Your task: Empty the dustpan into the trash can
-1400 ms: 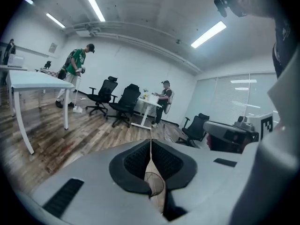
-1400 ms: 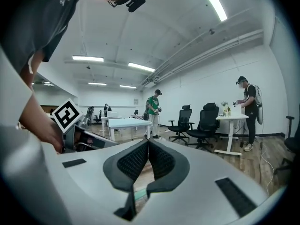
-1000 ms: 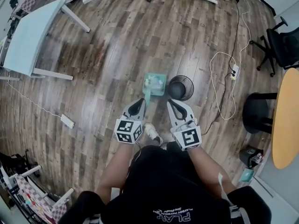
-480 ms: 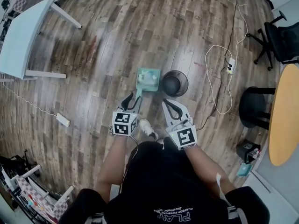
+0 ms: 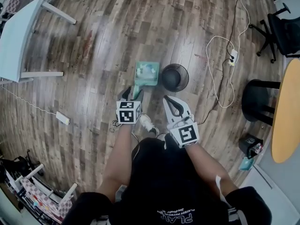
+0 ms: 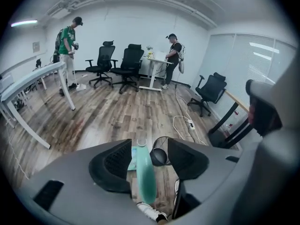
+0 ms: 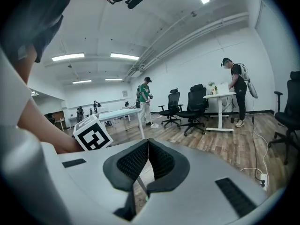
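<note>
A teal dustpan [image 5: 146, 74] lies on the wood floor with pale scraps in it, its handle [image 5: 137, 92] pointing back at me. A black mesh trash can [image 5: 175, 77] stands just right of it. My left gripper [image 5: 130, 93] points steeply down over the handle. In the left gripper view its jaws are opening, and the teal handle [image 6: 145, 177] runs between them with gaps on both sides. The trash can [image 6: 160, 157] shows past the jaws of the left gripper [image 6: 149, 156]. My right gripper [image 5: 169, 102] hovers before the can, shut with nothing held [image 7: 146, 146].
My shoe [image 5: 149, 124] is under the grippers. A white table [image 5: 18, 36] stands far left. A cable with a power strip [image 5: 233, 57] lies right of the can, then a black stool [image 5: 257, 100], a round wooden table [image 5: 286, 111] and an office chair [image 5: 286, 32].
My left gripper came down and forward over the dustpan handle and its jaws went from shut to wide apart. The right gripper sank a little and stayed shut.
</note>
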A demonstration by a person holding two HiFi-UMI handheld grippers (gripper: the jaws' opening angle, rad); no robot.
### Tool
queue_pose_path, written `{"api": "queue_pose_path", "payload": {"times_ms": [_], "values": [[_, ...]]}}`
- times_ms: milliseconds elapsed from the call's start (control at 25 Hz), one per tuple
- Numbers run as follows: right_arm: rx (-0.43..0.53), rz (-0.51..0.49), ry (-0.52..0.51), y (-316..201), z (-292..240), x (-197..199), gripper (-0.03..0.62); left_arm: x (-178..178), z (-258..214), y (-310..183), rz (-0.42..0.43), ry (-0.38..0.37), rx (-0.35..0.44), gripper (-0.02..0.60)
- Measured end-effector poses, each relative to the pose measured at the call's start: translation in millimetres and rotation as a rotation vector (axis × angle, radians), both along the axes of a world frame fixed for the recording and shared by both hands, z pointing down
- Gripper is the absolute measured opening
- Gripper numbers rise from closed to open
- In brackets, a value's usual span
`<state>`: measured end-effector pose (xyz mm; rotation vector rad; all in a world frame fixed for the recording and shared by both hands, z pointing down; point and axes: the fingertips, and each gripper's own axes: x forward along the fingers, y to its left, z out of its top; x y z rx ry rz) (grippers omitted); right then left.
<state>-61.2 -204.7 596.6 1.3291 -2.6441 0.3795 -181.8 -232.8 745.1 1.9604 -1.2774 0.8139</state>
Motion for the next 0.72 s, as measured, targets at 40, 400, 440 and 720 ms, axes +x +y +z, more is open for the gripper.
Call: {"api": "queue_pose_path", "payload": {"times_ms": [40,400,440,720], "values": [[0.002,0.002,0.000,-1,2,2,0.023,0,7,-3,-0.008,-0.014,-0.012,0.239],[-0.017,0.004,-0.006,-2,19,9,0.023,-4,55,-10,-0.054,-0.036,-0.096,0.241],[-0.020,0.000,-0.002,-1,21,10,0.024,-2,58,-10,-0.048,-0.036,-0.098,0.241],[-0.061,-0.030,0.087,5,53,15,0.023,2,78,-18,-0.041,-0.060,-0.124,0.241]]}}
